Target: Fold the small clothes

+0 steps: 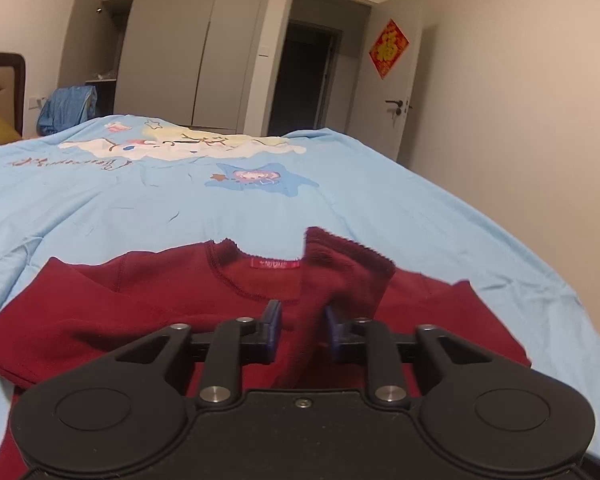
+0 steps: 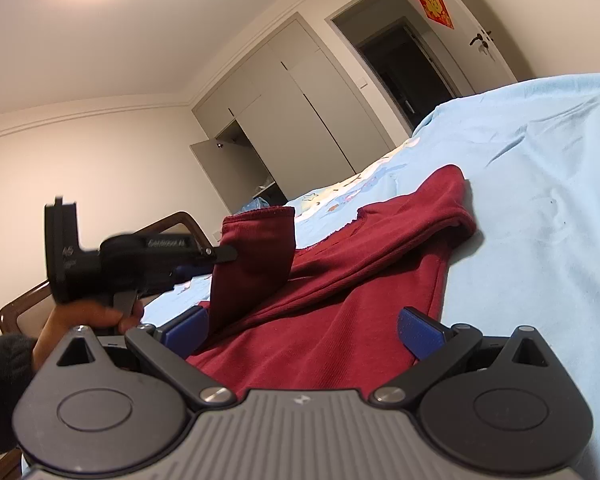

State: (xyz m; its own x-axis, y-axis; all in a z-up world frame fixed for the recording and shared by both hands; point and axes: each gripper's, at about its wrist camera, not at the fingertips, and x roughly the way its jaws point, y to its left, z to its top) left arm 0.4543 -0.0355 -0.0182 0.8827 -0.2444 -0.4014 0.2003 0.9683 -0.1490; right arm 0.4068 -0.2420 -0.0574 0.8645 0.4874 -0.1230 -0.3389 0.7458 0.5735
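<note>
A dark red sweater (image 1: 140, 312) lies flat on the light blue bed sheet (image 1: 220, 208), its neck label (image 1: 274, 264) facing up. My left gripper (image 1: 303, 330) is shut on one red sleeve (image 1: 340, 268) and holds it raised above the sweater's chest. In the right wrist view the same sleeve (image 2: 256, 248) hangs from the left gripper (image 2: 220, 260), held by a hand (image 2: 92, 316). My right gripper (image 2: 302, 328) stands wide open low over the sweater's body (image 2: 340, 280), with nothing clamped between its blue pads (image 2: 416, 332).
The printed sheet covers the whole bed. Beyond the far edge stand a grey wardrobe (image 1: 180, 60), a dark doorway (image 1: 300, 80) and an open door (image 1: 396, 92) with a red ornament. A headboard (image 1: 4, 88) and a blue cloth heap (image 1: 68, 108) are far left.
</note>
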